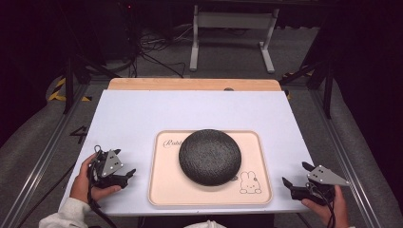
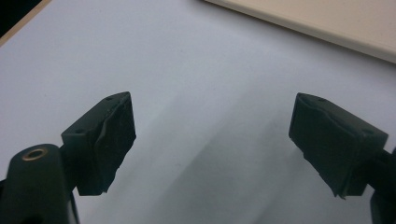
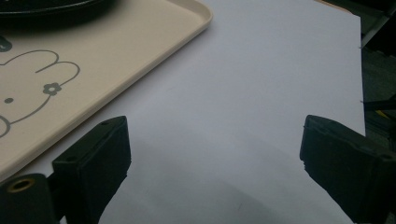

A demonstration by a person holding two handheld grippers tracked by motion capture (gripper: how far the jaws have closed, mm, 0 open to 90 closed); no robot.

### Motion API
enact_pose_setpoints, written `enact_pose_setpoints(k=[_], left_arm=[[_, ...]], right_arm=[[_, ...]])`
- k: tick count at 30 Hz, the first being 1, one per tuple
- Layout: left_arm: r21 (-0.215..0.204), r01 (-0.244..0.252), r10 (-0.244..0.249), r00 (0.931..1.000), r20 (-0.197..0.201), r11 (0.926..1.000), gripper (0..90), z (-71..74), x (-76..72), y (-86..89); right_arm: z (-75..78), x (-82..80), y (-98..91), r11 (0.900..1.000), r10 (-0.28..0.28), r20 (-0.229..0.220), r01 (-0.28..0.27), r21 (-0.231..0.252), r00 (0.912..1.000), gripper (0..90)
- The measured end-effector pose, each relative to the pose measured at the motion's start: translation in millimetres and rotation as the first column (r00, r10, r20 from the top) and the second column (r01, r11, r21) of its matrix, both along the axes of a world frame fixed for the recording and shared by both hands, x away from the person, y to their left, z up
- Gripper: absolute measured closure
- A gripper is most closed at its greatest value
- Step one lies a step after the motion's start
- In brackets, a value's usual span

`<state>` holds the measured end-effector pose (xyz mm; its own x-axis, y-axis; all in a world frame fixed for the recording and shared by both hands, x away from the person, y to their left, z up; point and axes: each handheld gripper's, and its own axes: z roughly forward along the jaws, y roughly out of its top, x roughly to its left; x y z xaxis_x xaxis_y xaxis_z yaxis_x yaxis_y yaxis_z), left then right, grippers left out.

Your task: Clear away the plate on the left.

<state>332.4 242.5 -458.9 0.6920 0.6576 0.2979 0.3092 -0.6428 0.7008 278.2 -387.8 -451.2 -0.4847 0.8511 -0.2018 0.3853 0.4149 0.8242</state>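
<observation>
Overhead light brightens the white table [image 1: 142,114] evenly, while the surrounding room falls nearly black. Soft shadows spread across the lower middle of both gripper views, where the close jaws blur slightly.

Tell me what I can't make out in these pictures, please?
- Whatever lies under the dark round dome: high view, the dome itself covers it.
- The script on the tray: high view, cut short by the dome and too small to read.
- The rabbit drawing: right gripper view, cut off by the left edge.
- The small dark thing on the table's far wooden edge: high view, too small to identify.
</observation>
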Motion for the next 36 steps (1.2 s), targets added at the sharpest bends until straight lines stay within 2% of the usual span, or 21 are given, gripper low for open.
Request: enact_pose_setpoints(k=[10,11,12,16,18,36], left_arm=[[-0.075,-0.019,0.017,0.9996,-0.024,0.9970,15.3,-3.9,-10.9,17.9],[-0.105,-0.025,0.022,0.9994,-0.028,0.9942,15.3,-5.3,-12.6,21.8],[-0.105,-0.025,0.022,0.9994,-0.028,0.9942,15.3,-5.3,-12.6,21.8],[-0.192,-0.014,0.007,0.9994,-0.035,0.9812,15.2,-6.6,-16.8,29.4],[-0.213,-0.010,0.004,0.9995,-0.030,0.9769,15.0,-7.1,-18.0,31.5],[-0.205,-0.015,0.013,0.9998,-0.012,0.9786,14.1,-5.4,-19.5,29.1]], right_arm=[[0.2,-0.6,-0.8,1.0000,0.002,0.001,-0.002,0.008,1.0000,9.3],[0.2,-0.6,-0.7,1.0000,0.000,0.001,0.000,0.008,1.0000,9.3],[0.2,-0.6,-0.7,1.0000,0.000,0.001,0.000,0.008,1.0000,9.3],[1.4,-1.2,-0.6,0.9998,0.004,0.004,-0.004,0.018,1.0000,9.3],[1.9,-1.3,-0.6,0.9998,0.004,0.007,-0.005,0.022,1.0000,9.3],[1.1,-0.8,-0.5,0.9998,0.008,0.003,-0.008,0.019,1.0000,9.3]])
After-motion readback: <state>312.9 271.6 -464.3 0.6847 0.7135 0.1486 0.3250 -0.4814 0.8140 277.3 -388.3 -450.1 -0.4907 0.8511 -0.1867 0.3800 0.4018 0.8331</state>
